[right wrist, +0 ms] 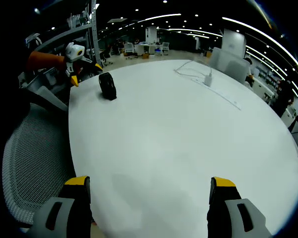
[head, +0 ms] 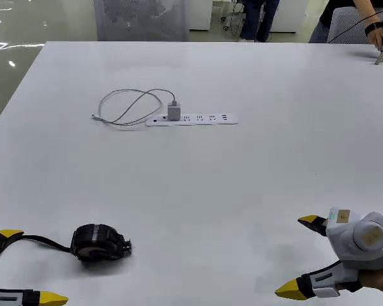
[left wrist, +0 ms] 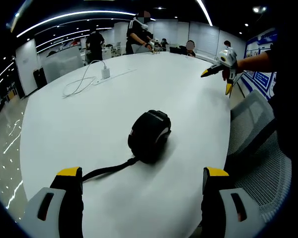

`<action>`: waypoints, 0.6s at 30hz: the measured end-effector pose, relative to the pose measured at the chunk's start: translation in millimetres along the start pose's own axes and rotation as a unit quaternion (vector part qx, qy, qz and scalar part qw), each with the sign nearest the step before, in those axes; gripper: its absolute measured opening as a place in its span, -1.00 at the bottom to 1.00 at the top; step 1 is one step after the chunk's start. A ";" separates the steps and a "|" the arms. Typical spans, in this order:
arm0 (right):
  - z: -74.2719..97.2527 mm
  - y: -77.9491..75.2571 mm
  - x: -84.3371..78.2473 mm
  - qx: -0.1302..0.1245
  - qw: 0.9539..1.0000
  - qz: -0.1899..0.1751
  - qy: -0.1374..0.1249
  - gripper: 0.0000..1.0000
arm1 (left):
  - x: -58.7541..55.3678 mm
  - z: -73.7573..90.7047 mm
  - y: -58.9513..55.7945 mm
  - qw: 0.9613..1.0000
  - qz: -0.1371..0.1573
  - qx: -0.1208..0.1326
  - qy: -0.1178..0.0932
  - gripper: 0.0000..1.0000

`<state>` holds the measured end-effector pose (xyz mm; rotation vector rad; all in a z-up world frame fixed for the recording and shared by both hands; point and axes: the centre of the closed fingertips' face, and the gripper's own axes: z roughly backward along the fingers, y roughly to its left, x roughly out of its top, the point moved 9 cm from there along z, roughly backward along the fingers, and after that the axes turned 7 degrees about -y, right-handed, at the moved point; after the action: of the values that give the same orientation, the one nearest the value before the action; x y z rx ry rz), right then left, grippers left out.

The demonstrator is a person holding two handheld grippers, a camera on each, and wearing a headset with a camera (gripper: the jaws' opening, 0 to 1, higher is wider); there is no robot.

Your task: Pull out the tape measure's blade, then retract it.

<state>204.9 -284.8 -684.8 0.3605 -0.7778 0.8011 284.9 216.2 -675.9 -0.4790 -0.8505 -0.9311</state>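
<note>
Two hand-held grippers are over the near edge of the white surface [head: 255,178], both with jaws spread wide and gripping nothing. The left hand-held gripper [head: 30,266] is at the near left corner, its yellow-tipped jaws pointing right toward the black tape measure [head: 99,242], which rests on the surface just beyond them. In the left gripper view the tape measure sits ahead of the gap between the jaws, apart from both tips. A black strap [head: 45,241] runs from the case back to the farther jaw of this hand-held gripper; I cannot tell whether it touches the jaw.

The right hand-held gripper [head: 299,255] is at the near right corner, well apart from the tape measure, with its jaws pointing left. In the right gripper view the bare surface lies between its jaws, and the tape measure appears far off beside the left hand-held gripper.

Farther back, left of centre, a white power strip [head: 191,119] lies with a charger [head: 173,112] plugged in and a looped cable [head: 124,105] to its left.
</note>
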 end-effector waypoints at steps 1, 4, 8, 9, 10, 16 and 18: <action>-1.0 0.3 2.7 0.001 1.000 0.002 -0.001 0.98 | 1.5 -1.0 0.7 1.000 -0.002 -0.001 0.000 0.98; -3.8 0.4 10.3 0.006 1.000 0.010 -0.002 0.98 | 4.7 -5.5 0.8 1.000 -0.018 -0.012 0.021 0.98; -7.6 -1.2 20.3 0.011 1.000 0.021 -0.007 0.98 | 13.3 -11.2 4.6 0.999 -0.035 -0.028 0.031 0.98; -8.9 -2.0 23.3 0.012 1.000 0.023 -0.008 0.98 | 17.4 -12.9 6.4 0.998 -0.046 -0.032 0.033 0.98; -9.8 -1.9 25.5 0.013 1.000 0.024 -0.009 0.98 | 20.2 -14.1 7.5 0.997 -0.052 -0.034 0.034 0.97; -18.1 2.1 36.0 0.029 0.999 0.044 -0.010 0.98 | 41.5 -25.7 6.9 0.989 -0.104 -0.078 0.064 0.95; -21.5 4.2 39.7 0.034 0.998 0.051 -0.009 0.98 | 48.2 -30.9 5.4 0.986 -0.121 -0.092 0.073 0.92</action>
<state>229.8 -250.0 -669.8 0.3913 -0.7917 0.9216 317.9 173.8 -655.4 -0.4669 -0.7019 -1.2610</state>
